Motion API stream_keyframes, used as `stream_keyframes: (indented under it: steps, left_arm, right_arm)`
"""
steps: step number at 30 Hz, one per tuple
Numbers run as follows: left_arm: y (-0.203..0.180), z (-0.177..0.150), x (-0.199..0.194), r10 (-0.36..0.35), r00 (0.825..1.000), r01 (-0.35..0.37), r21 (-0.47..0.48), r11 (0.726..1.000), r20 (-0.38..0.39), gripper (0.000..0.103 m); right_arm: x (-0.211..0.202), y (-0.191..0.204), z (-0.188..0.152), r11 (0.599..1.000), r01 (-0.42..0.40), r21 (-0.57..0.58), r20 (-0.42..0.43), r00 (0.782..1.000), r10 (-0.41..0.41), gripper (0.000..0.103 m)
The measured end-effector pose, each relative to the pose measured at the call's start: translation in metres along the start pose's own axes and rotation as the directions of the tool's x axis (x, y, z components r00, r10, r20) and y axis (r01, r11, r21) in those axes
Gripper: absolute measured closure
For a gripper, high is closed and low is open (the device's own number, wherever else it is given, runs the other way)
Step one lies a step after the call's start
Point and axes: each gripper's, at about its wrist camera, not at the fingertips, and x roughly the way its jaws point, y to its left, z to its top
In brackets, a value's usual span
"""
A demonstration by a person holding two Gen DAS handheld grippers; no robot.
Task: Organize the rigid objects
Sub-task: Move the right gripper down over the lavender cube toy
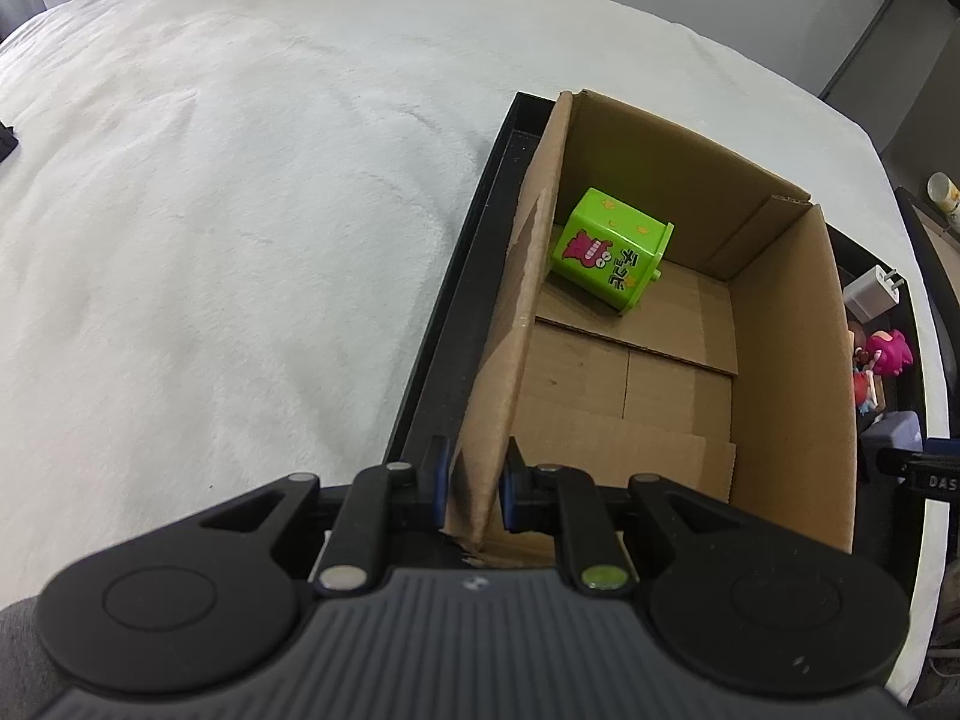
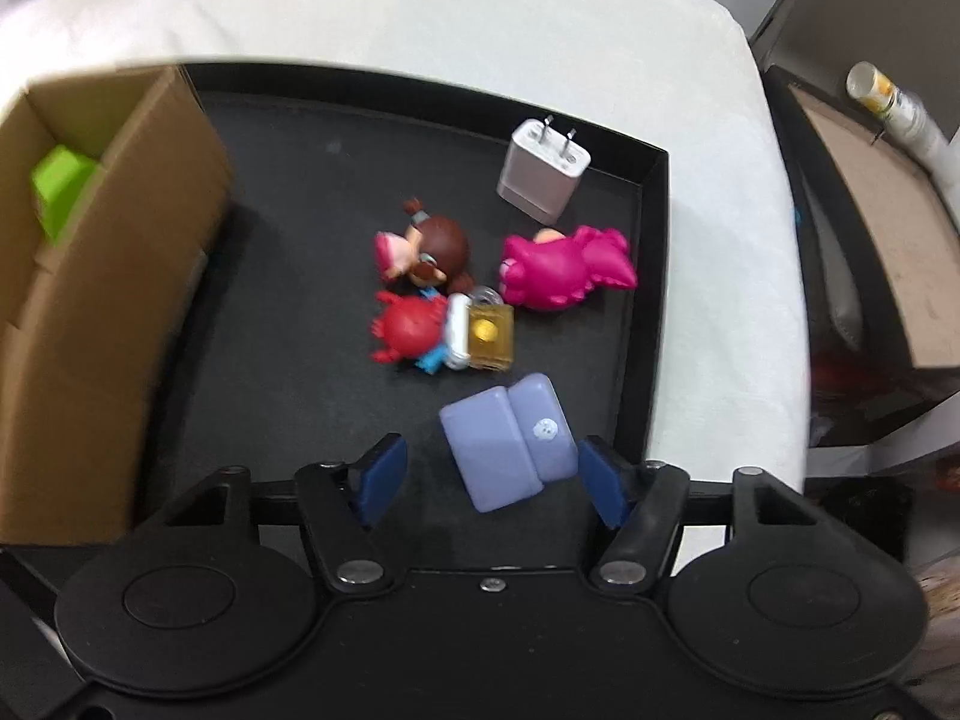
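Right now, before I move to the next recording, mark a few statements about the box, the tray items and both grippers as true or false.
1. The left gripper is clamped on the cardboard box wall. True.
2. The box is empty. False: a green toy cube lies inside.
3. The lavender toy sofa sits between the right gripper fingers, but the pads do not press it. True.
4. The white charger plug is in the box. False: it lies on the black tray.
5. The pink dinosaur figure is held. False: it rests on the tray.
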Motion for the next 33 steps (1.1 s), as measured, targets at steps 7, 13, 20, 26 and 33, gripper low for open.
stream_keyframes:
  steps: [7, 13, 20, 26, 33]
  left_arm:
    - [-0.001, -0.002, 0.001, 0.000, 1.000, 0.000, 0.001, 1.000, 0.000, 0.087]
    - [0.003, -0.002, 0.001, -0.006, 1.000, 0.006, -0.006, 1.000, 0.000, 0.088]
    - [0.006, -0.003, -0.004, -0.020, 1.000, 0.020, -0.007, 1.000, 0.018, 0.089]
    - [0.007, -0.004, -0.008, -0.026, 1.000, 0.026, 0.002, 1.000, 0.015, 0.089]
    - [0.006, -0.002, -0.010, -0.023, 1.000, 0.023, 0.007, 1.000, 0.012, 0.089]
  right_arm:
    - [-0.003, 0.000, 0.000, 1.000, 0.015, -0.012, 0.008, 1.000, -0.015, 0.057]
    - [-0.014, -0.002, -0.003, 1.000, -0.010, 0.012, 0.027, 1.000, 0.010, 0.059]
    - [-0.045, -0.002, 0.004, 0.998, -0.052, 0.040, 0.070, 0.996, 0.049, 0.103]
    - [-0.037, -0.001, 0.005, 0.995, -0.083, 0.061, 0.021, 0.996, 0.082, 0.095]
    - [-0.025, -0.014, 0.001, 0.974, -0.141, 0.179, -0.008, 0.989, 0.145, 0.038]
